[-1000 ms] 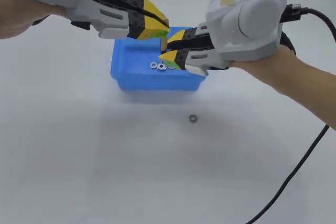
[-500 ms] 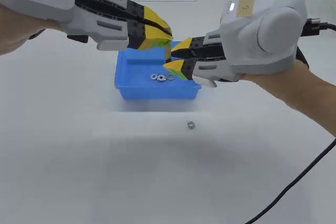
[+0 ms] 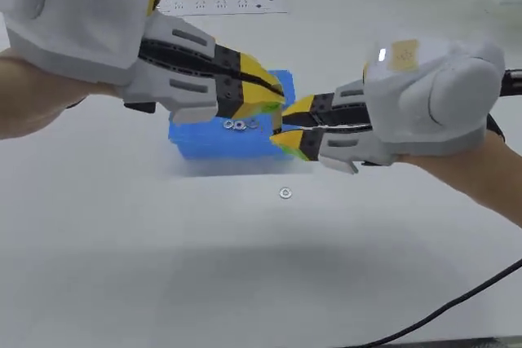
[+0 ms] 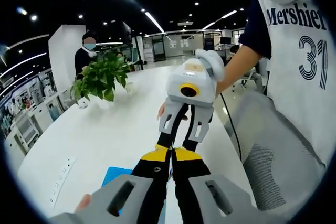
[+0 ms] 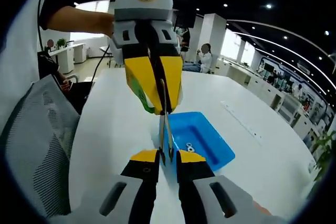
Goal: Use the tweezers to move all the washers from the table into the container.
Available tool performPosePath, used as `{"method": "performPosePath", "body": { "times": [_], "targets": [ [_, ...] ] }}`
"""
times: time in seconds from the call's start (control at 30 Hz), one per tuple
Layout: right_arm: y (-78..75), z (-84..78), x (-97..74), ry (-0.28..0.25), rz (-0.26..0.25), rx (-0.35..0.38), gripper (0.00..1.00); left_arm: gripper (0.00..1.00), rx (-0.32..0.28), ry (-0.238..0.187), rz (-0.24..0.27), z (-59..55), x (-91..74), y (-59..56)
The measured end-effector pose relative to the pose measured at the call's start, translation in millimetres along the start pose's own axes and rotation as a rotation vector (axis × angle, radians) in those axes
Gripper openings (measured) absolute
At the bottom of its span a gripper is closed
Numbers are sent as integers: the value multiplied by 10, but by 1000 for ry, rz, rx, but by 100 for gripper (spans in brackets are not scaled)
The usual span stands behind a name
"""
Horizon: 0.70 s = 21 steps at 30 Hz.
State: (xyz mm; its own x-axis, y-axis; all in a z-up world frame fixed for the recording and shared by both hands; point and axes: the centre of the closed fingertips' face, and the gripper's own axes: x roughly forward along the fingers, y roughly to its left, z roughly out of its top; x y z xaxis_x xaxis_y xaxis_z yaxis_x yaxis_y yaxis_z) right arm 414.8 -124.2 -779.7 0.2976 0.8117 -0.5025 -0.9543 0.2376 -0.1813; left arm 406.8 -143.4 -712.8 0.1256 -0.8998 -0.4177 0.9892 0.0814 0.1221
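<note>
One washer outstanding: the loose washer [image 3: 285, 193] lies alone on the table [image 3: 245, 275], lower centre of the head view, near the container's front wall but apart from it
Washers delivered: a small cluster [image 3: 236, 125] rests on the floor of the container, centre of the head view
Container: blue open tray [image 3: 204, 146], upper centre of the head view, partly hidden by both sets of jaws
Tweezers: thin metal pair [image 5: 165, 129] running up the middle of the right gripper view, bridging one gripper to the other; which end is the tip cannot be told
Left gripper: enters from the upper left of the head view [image 3: 276, 103]; jaws clenched on one end of the tweezers, judged to carry and aim the tool
Right gripper: enters from the right of the head view [image 3: 279, 125]; jaws pinched across the tweezer legs, judged to supply the squeeze
Working position: both jaw tips meet above the container's right end, clear of the table
Progress: judged nearly complete, one washer left in sight
Next move: judged to call for lowering the tool onto the loose washer
Risk: a flat washer on a smooth surface may skid when nipped
</note>
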Motion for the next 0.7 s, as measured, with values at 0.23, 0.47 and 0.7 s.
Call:
{"method": "performPosePath", "body": {
  "times": [0.23, 0.47, 0.7],
  "targets": [
    [154, -188, -43, 30, 41, 3, 14, 6, -42, -14, -15, -53, 55, -101],
    [297, -375, 40, 59, 76, 7, 14, 6, -98, 0, -11, -171, 249, -344],
    [316, -498, 115, 73, 93, 27, 14, 6, -141, 7, -6, -326, 329, -347]
  ]
}}
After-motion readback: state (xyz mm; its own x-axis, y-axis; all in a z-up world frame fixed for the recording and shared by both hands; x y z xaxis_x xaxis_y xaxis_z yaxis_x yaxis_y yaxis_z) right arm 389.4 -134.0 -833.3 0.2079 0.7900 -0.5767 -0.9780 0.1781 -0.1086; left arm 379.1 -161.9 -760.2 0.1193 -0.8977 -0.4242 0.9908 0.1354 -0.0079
